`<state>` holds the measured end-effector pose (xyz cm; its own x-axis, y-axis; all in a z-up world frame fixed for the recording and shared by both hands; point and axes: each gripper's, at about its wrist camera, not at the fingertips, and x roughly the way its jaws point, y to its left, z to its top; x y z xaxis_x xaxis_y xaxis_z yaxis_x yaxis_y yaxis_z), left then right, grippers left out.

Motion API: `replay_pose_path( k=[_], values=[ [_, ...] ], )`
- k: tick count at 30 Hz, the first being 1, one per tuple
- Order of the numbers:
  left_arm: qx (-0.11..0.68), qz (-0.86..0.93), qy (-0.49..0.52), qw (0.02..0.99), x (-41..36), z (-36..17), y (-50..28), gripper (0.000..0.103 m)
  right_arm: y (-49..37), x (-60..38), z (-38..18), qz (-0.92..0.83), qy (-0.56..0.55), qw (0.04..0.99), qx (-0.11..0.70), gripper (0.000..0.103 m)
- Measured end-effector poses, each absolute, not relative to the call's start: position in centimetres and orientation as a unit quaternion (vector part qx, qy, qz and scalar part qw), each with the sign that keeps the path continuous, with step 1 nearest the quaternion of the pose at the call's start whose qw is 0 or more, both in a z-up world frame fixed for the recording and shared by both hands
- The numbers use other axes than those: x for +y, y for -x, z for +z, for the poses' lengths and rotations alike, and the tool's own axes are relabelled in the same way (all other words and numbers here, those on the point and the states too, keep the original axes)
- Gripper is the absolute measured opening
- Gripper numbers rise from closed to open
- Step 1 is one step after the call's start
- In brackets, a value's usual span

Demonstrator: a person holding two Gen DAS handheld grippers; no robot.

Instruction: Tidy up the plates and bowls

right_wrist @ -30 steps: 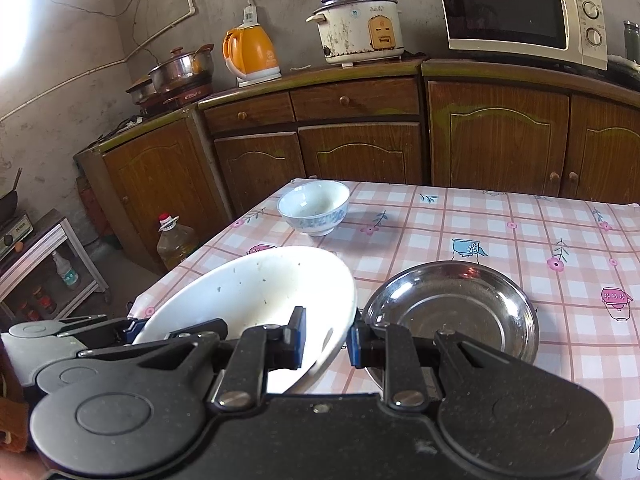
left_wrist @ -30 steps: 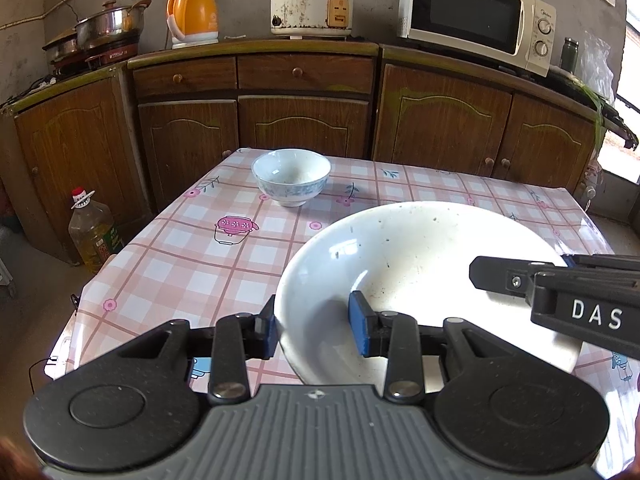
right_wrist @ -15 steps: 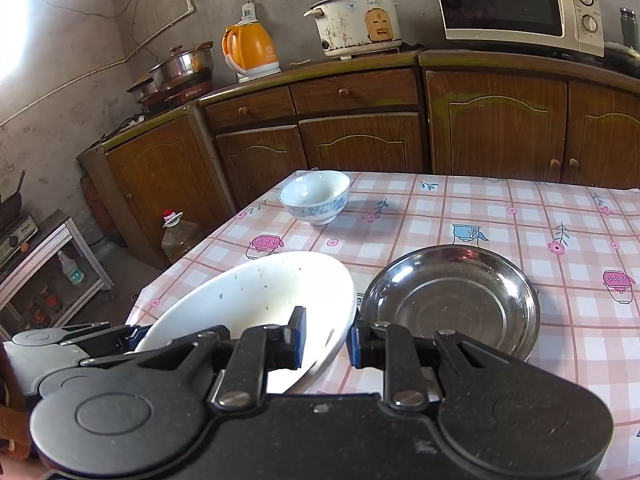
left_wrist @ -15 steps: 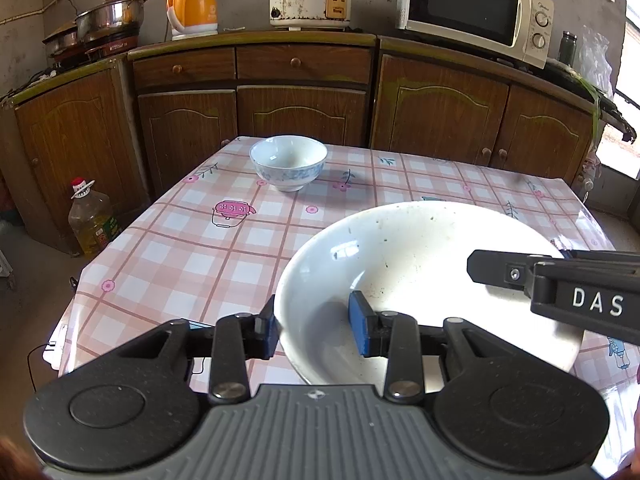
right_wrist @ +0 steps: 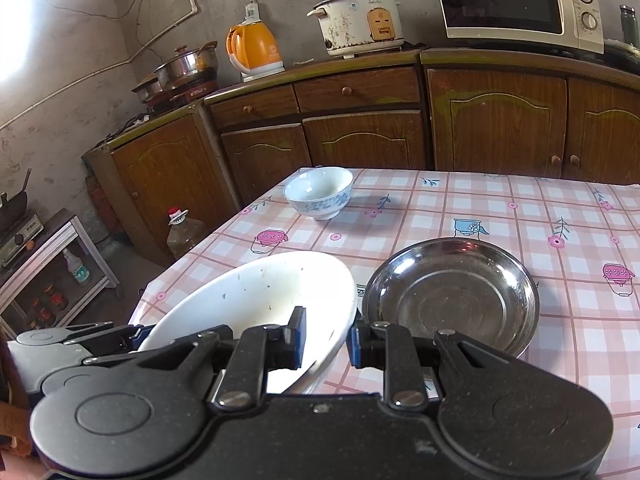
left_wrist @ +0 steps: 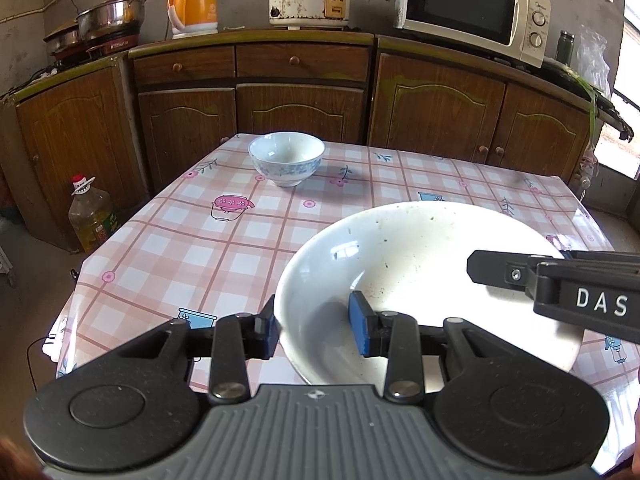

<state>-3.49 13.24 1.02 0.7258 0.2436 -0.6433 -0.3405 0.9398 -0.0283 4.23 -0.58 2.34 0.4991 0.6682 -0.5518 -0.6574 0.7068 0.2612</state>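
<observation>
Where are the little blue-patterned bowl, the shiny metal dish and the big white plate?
small bowl (left_wrist: 286, 160): left wrist view, outer wall.
metal dish (right_wrist: 452, 300): right wrist view, inside bottom.
white plate (left_wrist: 420, 256): left wrist view, inner surface.

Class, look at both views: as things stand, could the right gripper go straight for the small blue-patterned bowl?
Probably not: the right gripper is shut on the white plate's rim, as is the left gripper. The path to the small bowl looks clear.

Both wrist views are aimed downward across the surface (left_wrist: 240, 248) toward the cabinets at 12 o'clock; the white plate (left_wrist: 420, 264) (right_wrist: 256, 296) is shared close up.
</observation>
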Motion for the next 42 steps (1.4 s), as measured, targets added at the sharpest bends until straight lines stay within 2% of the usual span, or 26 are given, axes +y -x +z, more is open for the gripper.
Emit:
replay_pose_path(
  k=[42],
  values=[
    [0.347,0.141,0.069,0.925,10.9,0.3,5.9,0.035,-2.1,-3.0,1.5,0.388,-0.004,0.858,0.337,0.027]
  ],
)
